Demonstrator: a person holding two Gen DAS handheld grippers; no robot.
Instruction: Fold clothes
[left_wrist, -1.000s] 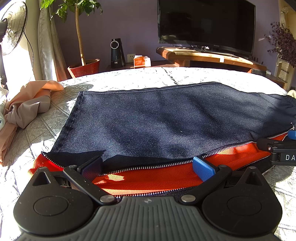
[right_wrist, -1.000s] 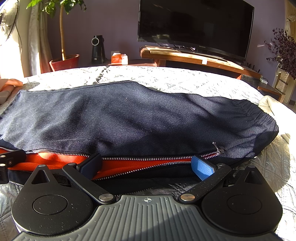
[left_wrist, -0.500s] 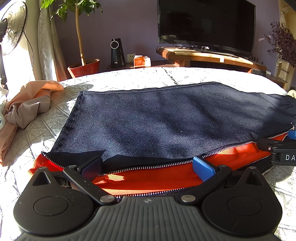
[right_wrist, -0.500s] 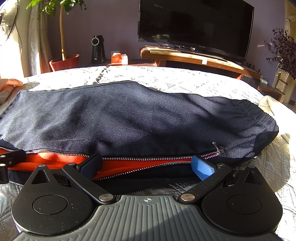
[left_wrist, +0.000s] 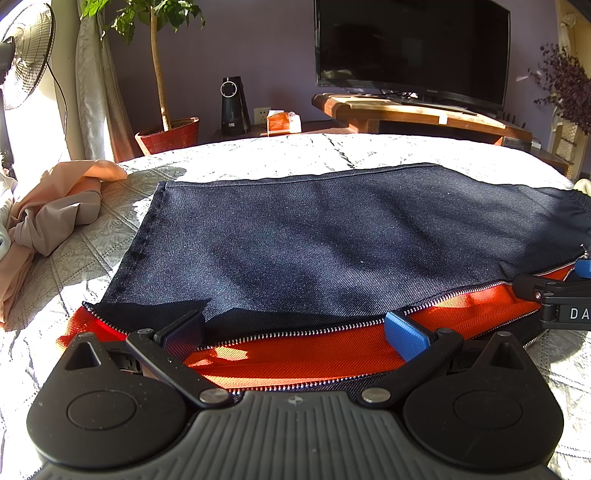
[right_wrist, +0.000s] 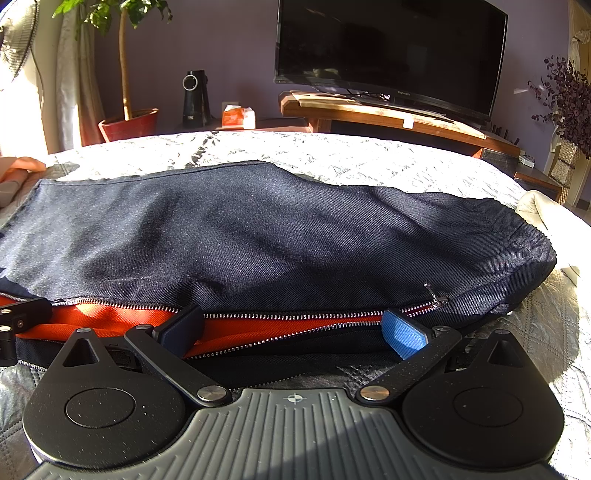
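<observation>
A dark navy garment with an orange lining and an open metal zipper lies spread flat across the quilted bed. My left gripper stands open at the garment's near zipper edge, toward its left end, its fingers straddling the orange lining. My right gripper is open too, at the same near edge of the navy garment further right, just left of the zipper pull. Each gripper's black tip shows at the side of the other's view.
A crumpled peach garment lies at the bed's left side, a cream cloth at its right. Beyond the bed stand a potted plant, a TV on a wooden stand, and a fan.
</observation>
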